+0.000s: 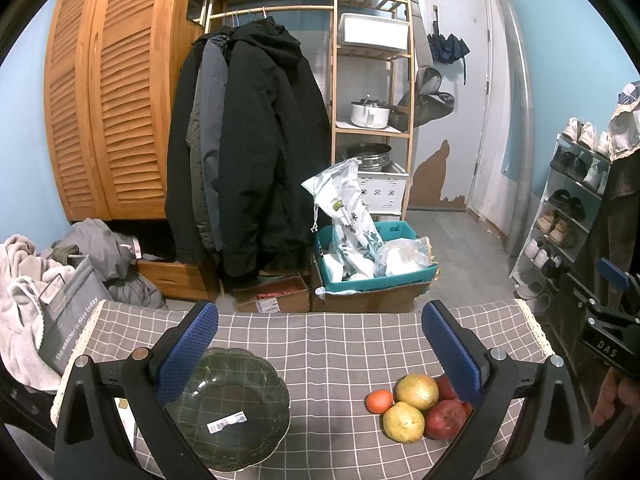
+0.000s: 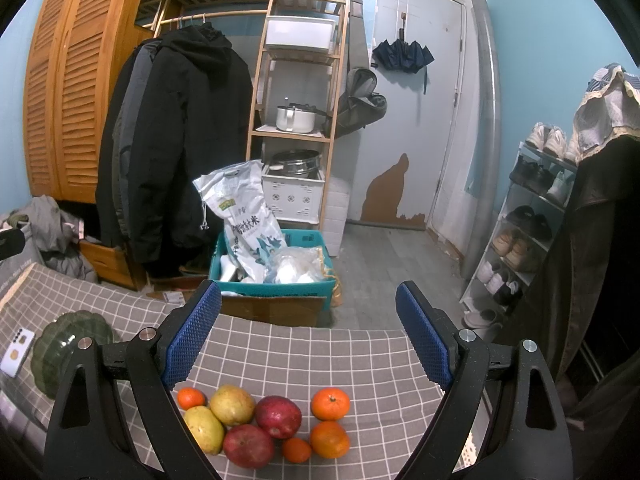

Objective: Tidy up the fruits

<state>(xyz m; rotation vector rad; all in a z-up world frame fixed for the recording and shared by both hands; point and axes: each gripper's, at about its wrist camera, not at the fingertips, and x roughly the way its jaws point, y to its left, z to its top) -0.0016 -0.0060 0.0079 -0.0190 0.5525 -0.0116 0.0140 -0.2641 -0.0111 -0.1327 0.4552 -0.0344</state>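
Both grippers were held above the checked tablecloth (image 1: 332,344), nothing grasped. Left gripper (image 1: 320,352): jaws spread wide, blue pads (image 1: 188,348) apart, w/ the dark green bowl (image 1: 232,404) seen below its left finger. Bowl was empty apart from a white barcode sticker (image 1: 227,422) inside. Right gripper (image 2: 308,334): also spread wide, released, positioned over the fruit pile.

Fruit was all on the cloth, none in the bowl, clustered toward the near right of the table. In the right wrist view: 2 yellow-green pears (image 2: 232,404) touching each other, 2 red apples (image 2: 278,416) just beside them, 4 oranges, i.e. a small one (image 2: 191,397) behind the pears, a small one (image 2: 297,449) at the front, and 2 larger ones (image 2: 330,403) at the right, one in front of the other. In the left wrist view only part of the pile was seen; rest was hidden behind the right finger.

Bowl was well apart from the fruit, to the left. A white phone (image 2: 16,352) lay just beside the bowl on its far-left side.

Bkgd: coats (image 1: 248,152) on a rail, teal crate (image 1: 372,256) w/ a rice bag (image 2: 248,220) on the floor, shoe rack (image 2: 528,220) at the right.
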